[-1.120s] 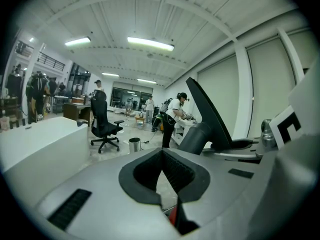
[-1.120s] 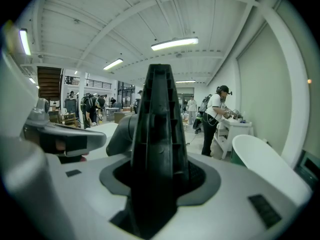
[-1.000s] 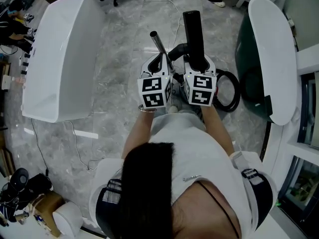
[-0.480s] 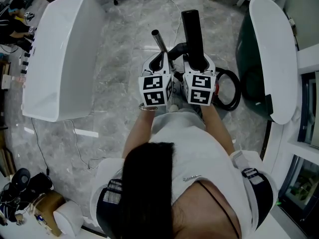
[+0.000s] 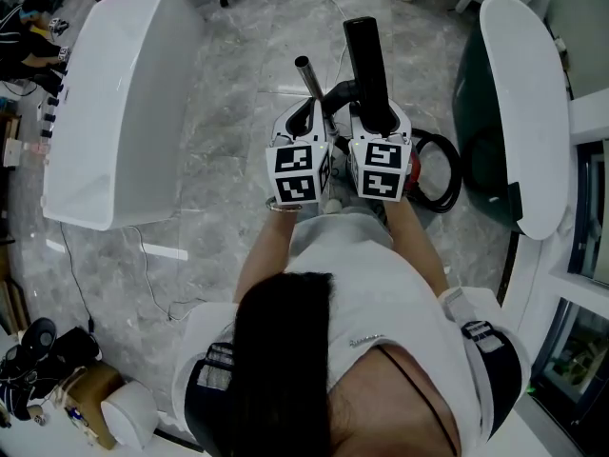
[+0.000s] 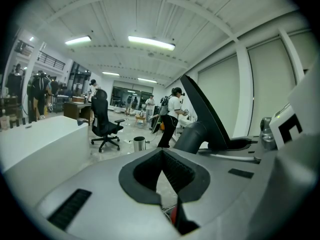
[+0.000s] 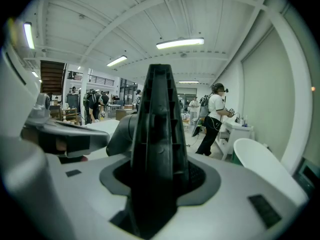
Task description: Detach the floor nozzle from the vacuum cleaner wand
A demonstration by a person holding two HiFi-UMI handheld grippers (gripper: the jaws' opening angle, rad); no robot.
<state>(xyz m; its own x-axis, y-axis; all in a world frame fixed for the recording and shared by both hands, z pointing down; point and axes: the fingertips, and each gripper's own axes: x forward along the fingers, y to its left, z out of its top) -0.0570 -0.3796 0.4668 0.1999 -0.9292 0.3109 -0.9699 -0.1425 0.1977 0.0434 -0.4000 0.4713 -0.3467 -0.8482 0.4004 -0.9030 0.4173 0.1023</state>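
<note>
Right gripper view shows the right gripper [image 7: 155,184] with jaws closed tight on the black floor nozzle [image 7: 157,134], which stands up out of the jaw gap and fills it; in the head view the same nozzle [image 5: 366,60] points away from the person, held out over the grey floor. Left gripper view: left gripper [image 6: 165,176] has its pads all but together, only a thin slit with floor showing through, nothing between them. Head view puts the left gripper [image 5: 306,122] just beside the right gripper [image 5: 379,122], with the metal wand [image 5: 309,82] running up between them, its open far end bare and near the nozzle but apart from it. The nozzle neck [image 5: 341,91] curves off the nozzle toward the wand; the spot where they would meet is hidden behind the grippers, so cannot tell if they are joined. A black hose [image 5: 440,174] coils on the floor to the right. Judged step: the separation itself, nozzle gripped, wand not gripped. Next move likely calls for the left jaws to open and take the wand to brace it, then the right to pull or twist the nozzle along the tube's axis; pulling unbraced would probably drag the wand along
</note>
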